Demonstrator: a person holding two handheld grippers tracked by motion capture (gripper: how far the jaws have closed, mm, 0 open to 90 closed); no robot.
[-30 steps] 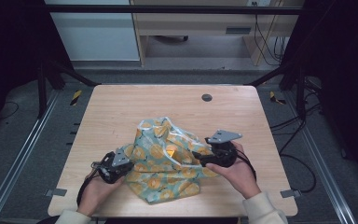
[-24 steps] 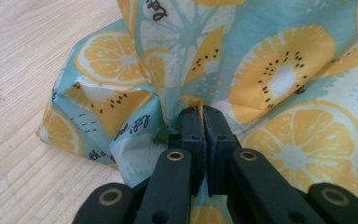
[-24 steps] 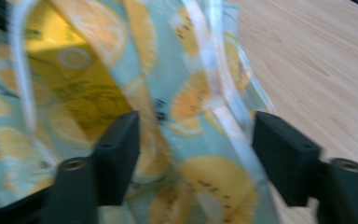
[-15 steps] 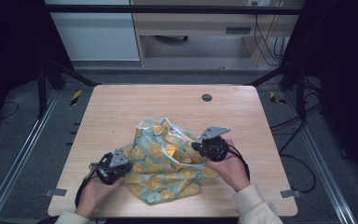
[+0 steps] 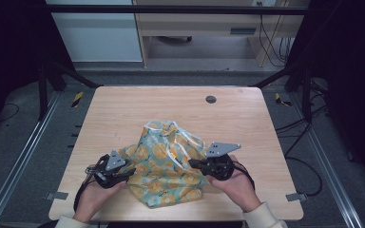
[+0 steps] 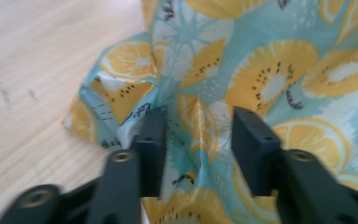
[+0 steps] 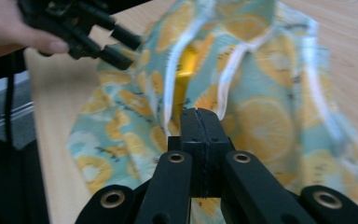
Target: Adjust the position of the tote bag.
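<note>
bag: lying on table, near-centre
left gripper: sitting at bag's 8 o'clock
right gripper: sitting at bag's 3 o'clock
grommet: lying at bag's 1 o'clock, well apart

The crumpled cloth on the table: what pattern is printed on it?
Orange citrus and kiwi slices on a light teal ground, on the cloth; clearest in the left gripper view.

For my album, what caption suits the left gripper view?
Left gripper, jaws just opened, straddling a ridge of the fruit-print cloth on the wooden table.
</note>
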